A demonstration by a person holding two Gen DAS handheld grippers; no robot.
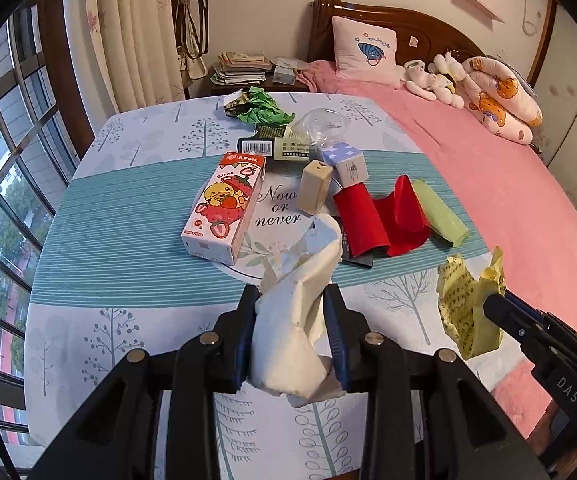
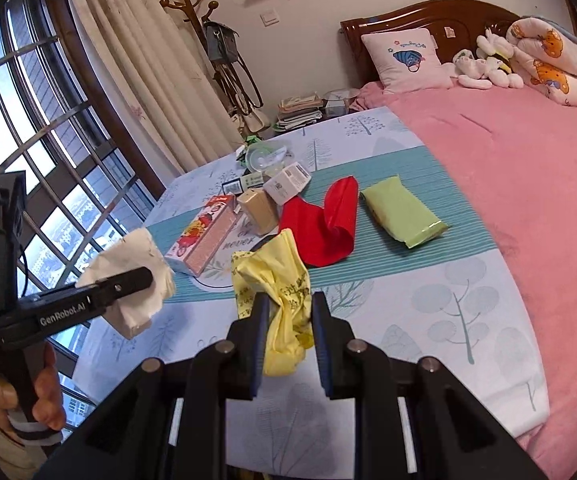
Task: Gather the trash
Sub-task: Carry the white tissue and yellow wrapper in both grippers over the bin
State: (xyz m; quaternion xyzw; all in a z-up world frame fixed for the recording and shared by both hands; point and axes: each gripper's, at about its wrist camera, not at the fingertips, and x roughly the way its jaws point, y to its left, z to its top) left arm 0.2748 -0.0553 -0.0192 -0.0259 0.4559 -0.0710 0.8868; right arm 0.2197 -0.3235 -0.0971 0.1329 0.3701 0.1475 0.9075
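My left gripper (image 1: 291,296) is shut on a crumpled white tissue (image 1: 296,320), held above the patterned cloth (image 1: 128,216); the same gripper (image 2: 144,280) and tissue (image 2: 136,252) show at the left of the right wrist view. My right gripper (image 2: 288,300) is shut on a crumpled yellow wrapper (image 2: 276,280) with printed text, also seen as the yellow wrapper (image 1: 468,304) at the right of the left wrist view. More trash lies ahead on the cloth: a strawberry duck carton (image 1: 224,208), a beige block (image 1: 314,188), red wrapping (image 1: 384,216), a pale green pouch (image 1: 440,216) and green crumpled paper (image 1: 260,106).
The cloth lies on a bed with a pink blanket (image 1: 508,200), a pillow (image 1: 364,52) and plush toys (image 1: 436,76) by the wooden headboard. A dark box (image 1: 272,146), a clear plastic lid (image 1: 320,124) and a blue-white box (image 1: 346,162) sit behind the carton. Barred windows (image 1: 4,160) stand left.
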